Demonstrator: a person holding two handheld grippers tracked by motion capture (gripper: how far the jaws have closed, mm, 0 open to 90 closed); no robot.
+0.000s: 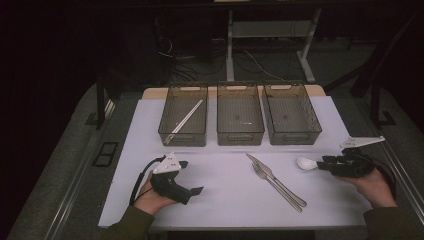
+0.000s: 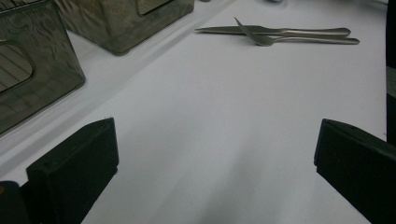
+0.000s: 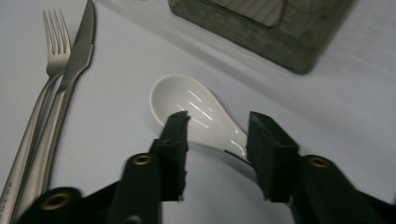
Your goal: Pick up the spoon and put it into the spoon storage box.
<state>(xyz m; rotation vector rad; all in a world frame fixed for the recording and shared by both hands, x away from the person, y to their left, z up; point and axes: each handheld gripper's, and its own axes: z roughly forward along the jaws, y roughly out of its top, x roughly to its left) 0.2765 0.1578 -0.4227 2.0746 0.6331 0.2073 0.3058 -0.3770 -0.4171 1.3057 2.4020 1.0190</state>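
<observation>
A white ceramic spoon (image 1: pixel 305 163) (image 3: pixel 187 102) lies on the white table top at the right, bowl up. My right gripper (image 1: pixel 321 165) (image 3: pixel 217 126) sits low at the spoon's handle end. Its jaws stand apart with the handle between them, close to one jaw, and the pads do not clamp it. A metal fork (image 1: pixel 277 186) (image 3: pixel 51 51) and a knife (image 1: pixel 274 176) (image 3: pixel 79 46) lie side by side in the middle of the table. My left gripper (image 1: pixel 192 176) (image 2: pixel 215 154) rests at the front left, jaws wide apart over bare table.
Three smoky plastic bins stand in a row at the back: left (image 1: pixel 182 138), middle (image 1: pixel 240 137), right (image 1: pixel 297 137). A long pale stick (image 1: pixel 185 121) lies slanted in the left bin. The table drops off at the front and sides.
</observation>
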